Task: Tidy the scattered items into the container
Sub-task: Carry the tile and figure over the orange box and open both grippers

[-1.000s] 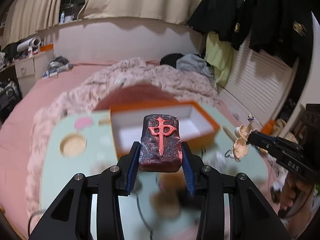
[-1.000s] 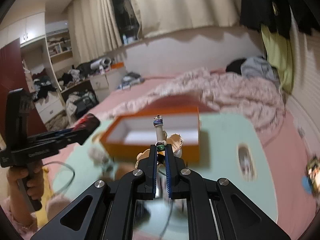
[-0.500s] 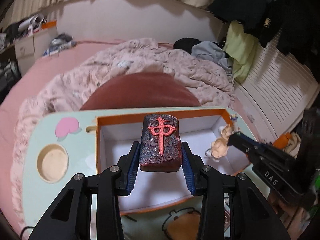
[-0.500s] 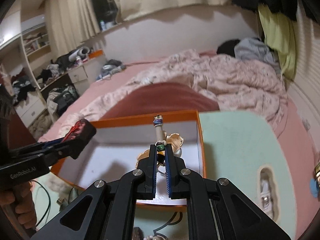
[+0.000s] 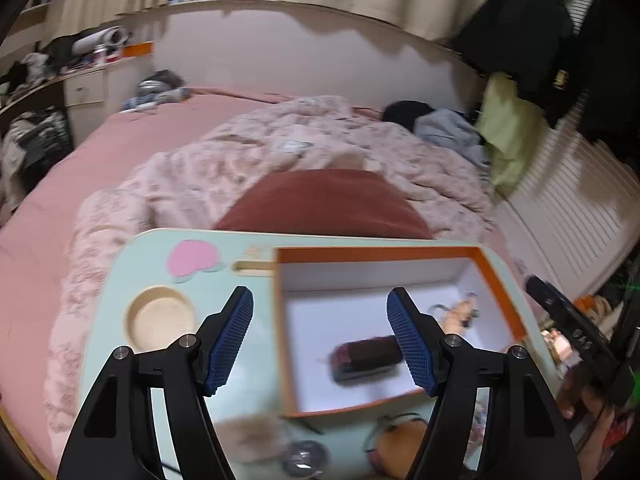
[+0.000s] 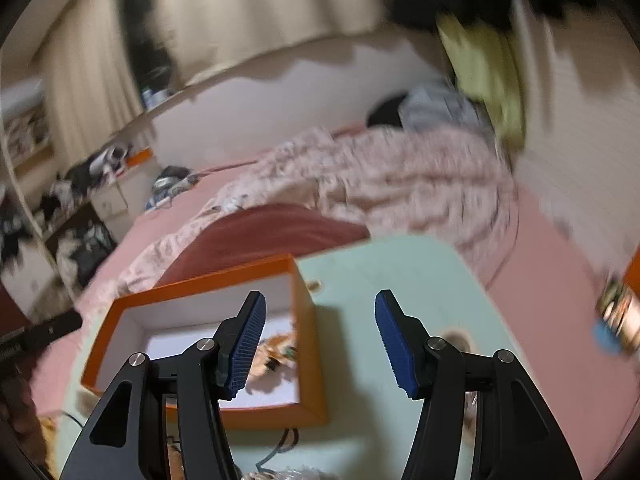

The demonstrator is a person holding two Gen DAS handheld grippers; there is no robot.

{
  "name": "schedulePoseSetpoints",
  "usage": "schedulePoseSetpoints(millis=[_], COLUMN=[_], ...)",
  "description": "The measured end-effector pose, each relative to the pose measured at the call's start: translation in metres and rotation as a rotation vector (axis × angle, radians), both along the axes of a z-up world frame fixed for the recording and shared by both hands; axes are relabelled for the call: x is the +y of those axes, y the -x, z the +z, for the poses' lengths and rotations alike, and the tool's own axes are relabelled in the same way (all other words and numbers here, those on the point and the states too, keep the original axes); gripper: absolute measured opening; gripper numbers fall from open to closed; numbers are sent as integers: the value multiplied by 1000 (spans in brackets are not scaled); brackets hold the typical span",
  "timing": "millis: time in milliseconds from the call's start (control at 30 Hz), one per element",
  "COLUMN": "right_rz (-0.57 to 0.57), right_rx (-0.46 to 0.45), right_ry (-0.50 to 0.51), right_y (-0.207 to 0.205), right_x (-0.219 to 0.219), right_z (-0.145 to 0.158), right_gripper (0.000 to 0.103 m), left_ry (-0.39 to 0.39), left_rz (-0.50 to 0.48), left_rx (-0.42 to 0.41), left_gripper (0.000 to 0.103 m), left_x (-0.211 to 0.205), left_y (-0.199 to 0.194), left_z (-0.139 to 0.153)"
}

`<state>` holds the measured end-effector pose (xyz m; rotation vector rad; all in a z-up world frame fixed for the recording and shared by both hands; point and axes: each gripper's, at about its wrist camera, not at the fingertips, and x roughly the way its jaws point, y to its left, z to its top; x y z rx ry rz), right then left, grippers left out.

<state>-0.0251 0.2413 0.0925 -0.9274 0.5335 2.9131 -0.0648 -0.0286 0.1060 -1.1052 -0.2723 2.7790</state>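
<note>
Both grippers part their jaws over the orange box (image 5: 500, 280) on the mint-green tray table (image 5: 120, 280), and nothing sits between either pair of pads. The left gripper (image 5: 320, 334) hangs above the box's near left part, jaws opening; the dark block (image 5: 366, 356) lies on the white floor of the box, below and just behind the right pad, free of any grip. Its long axis runs left to right across the box, slightly tilted, and it is too blurred to say which face is up. The small tan charm (image 5: 460, 312) rests in the far right corner of the box, near the right wall, apart from the block. In the right wrist view the same charm (image 6: 276, 354) shows just past the left pad of the right gripper (image 6: 320, 340), whose jaws are also opening and straddle the box's right wall; the charm lies loose inside, its orientation unclear in the blur.

What remains appears to lie on the table nearer than the box: a fuzzy tan lump (image 5: 252, 440), a round clear piece (image 5: 304, 456) and a brownish item (image 5: 396, 444) with a dark loop. All sit close below the left gripper, so that hand looks nearer to them. Their axes cannot be read. Either hand would likely need to draw back toward the near edge and tip down to reach them.
</note>
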Motion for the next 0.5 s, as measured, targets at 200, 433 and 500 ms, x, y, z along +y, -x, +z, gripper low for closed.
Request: schedulePoseSetpoints(millis=[200,433,500], right_rz=[115,92,94], right_rx=[-141,-156,-158], right_ry=[161,124,119], right_y=[14,20,22], right_x=[-4,-24,-25], right_z=[-31,-31,-31], right_gripper=[57,60,60], left_ry=[-69,8,-7], left_rz=[-88,-68,-65], left_rx=[-134,-116,-117], left_gripper=[71,71,71], left_x=[8,25,22], left_y=[20,30,33], left_z=[-31,-39,-39])
